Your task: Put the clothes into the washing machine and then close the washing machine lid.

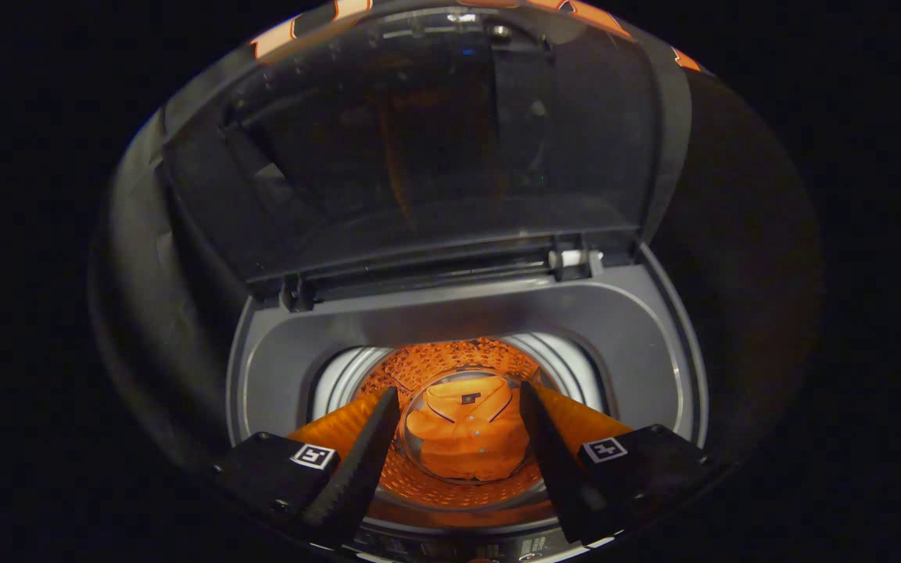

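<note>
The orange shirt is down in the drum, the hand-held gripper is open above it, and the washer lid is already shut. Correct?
Not quite: the lid is not shut. The gripper view shows it standing raised on its hinge behind the washing machine opening. The rest holds: the orange shirt lies at the bottom of the drum, and the hand-held gripper is open above it, its fingers apart and holding nothing.

**Drum holds the orange shirt**

You are looking down into the washing machine (450, 313), whose grey top deck rings the opening in the lower middle of the frame. In the drum (419, 367), its perforated wall glowing orange, a folded orange shirt (470, 442) lies flat on the bottom, collar upward. Your gripper (462, 453) hangs above it, fingers spread wide, touching nothing.
</note>
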Action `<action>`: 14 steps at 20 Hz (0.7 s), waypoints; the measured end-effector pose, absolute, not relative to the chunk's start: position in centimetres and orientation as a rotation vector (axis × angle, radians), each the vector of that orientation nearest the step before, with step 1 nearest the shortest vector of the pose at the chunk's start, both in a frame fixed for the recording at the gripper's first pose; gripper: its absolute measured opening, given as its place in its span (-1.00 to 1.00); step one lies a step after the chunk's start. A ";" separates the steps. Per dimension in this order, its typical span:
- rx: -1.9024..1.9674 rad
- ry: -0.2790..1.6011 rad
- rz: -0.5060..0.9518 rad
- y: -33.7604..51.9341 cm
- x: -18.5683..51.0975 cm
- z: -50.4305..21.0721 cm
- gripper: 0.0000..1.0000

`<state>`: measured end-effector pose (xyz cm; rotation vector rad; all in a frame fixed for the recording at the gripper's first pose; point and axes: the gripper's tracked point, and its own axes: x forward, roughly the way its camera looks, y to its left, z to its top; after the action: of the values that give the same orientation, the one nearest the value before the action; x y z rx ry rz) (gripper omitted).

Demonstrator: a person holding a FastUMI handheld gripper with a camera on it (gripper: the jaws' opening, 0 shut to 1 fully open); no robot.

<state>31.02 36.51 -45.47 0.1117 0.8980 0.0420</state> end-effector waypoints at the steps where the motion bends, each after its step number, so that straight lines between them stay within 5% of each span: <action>1: 0.104 0.876 0.046 36.6 30.8 -44.0 0.98; 14: 0.038 0.516 0.107 39.1 39.6 -21.6 0.97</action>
<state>39.62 39.07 -21.57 0.0382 0.5163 0.1070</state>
